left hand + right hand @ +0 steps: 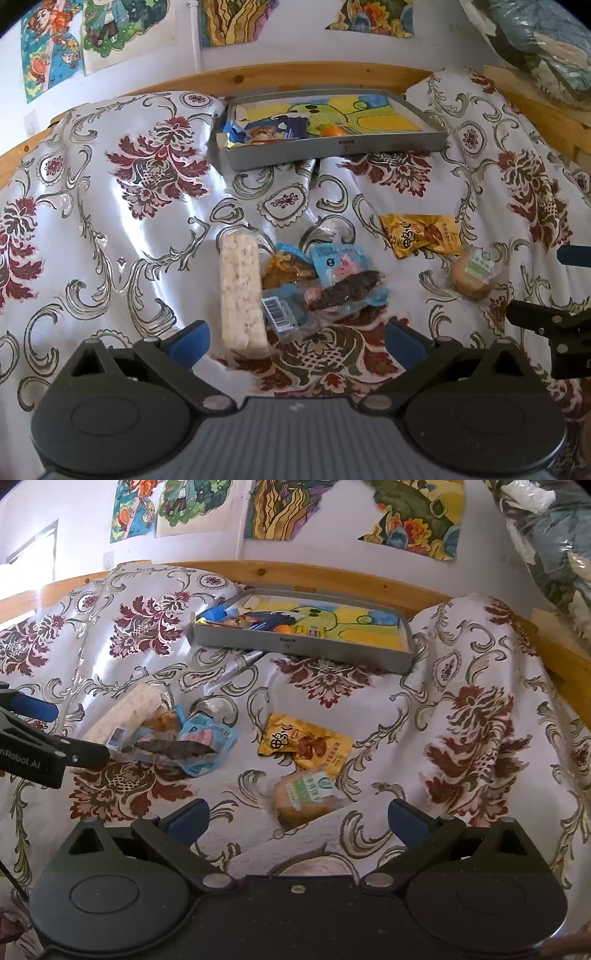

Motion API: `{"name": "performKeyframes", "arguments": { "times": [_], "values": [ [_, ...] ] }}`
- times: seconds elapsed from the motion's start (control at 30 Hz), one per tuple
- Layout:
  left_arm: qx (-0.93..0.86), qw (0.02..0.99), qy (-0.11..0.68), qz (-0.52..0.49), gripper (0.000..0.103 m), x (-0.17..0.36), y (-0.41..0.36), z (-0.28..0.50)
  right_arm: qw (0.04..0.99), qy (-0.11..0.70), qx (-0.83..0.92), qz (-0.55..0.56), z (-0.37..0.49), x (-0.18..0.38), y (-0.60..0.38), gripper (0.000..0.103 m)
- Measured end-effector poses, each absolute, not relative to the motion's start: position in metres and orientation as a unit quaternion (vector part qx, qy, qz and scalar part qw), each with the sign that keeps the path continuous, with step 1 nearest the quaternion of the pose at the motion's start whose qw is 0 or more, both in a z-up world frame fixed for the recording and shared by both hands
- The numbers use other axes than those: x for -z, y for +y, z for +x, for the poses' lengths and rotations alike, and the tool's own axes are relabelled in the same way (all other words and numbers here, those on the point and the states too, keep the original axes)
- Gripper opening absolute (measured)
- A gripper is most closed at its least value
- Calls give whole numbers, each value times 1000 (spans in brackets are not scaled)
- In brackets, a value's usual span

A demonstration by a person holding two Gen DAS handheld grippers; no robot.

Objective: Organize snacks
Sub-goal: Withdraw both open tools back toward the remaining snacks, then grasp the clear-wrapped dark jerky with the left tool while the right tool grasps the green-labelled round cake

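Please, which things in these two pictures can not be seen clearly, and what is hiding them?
- Round bun, right wrist view: its near edge is hidden by a fold of the cloth.
- Snacks in the grey tray, right wrist view: the near wall covers their lower parts.
- Brown snack, left wrist view: mostly under the blue packets.
- Yellow packet: its print is too small to read.

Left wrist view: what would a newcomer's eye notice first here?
First the heap of snack packets in the middle of the flowered cloth, just ahead of the open left claw. Behind it, near the wooden rail, stands a grey tray with a few snacks inside. A yellow packet lies apart, to the right.
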State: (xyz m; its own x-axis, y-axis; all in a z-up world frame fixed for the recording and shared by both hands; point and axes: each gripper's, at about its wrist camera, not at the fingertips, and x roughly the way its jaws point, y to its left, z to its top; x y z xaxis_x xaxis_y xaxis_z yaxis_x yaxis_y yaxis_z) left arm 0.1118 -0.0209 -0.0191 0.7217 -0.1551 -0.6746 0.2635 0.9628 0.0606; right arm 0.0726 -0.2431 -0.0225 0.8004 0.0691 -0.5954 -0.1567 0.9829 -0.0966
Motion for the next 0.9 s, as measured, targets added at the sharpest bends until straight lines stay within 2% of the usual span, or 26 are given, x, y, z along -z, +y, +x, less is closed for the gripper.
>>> {"name": "performKeyframes", "arguments": {
  "times": [0.43, 0.7, 0.9],
  "values": [
    [117, 915, 371, 105, 103, 23, -33, 128, 946, 312, -57, -70, 92, 32, -246, 102],
    [125, 914, 362, 135, 103, 22, -43, 145, 945, 297, -75, -113, 113, 43, -245, 102],
    [165, 903, 370, 147, 103, 27, -49, 163, 937, 322, -88, -101, 128, 56, -251, 102]
  ]
}}
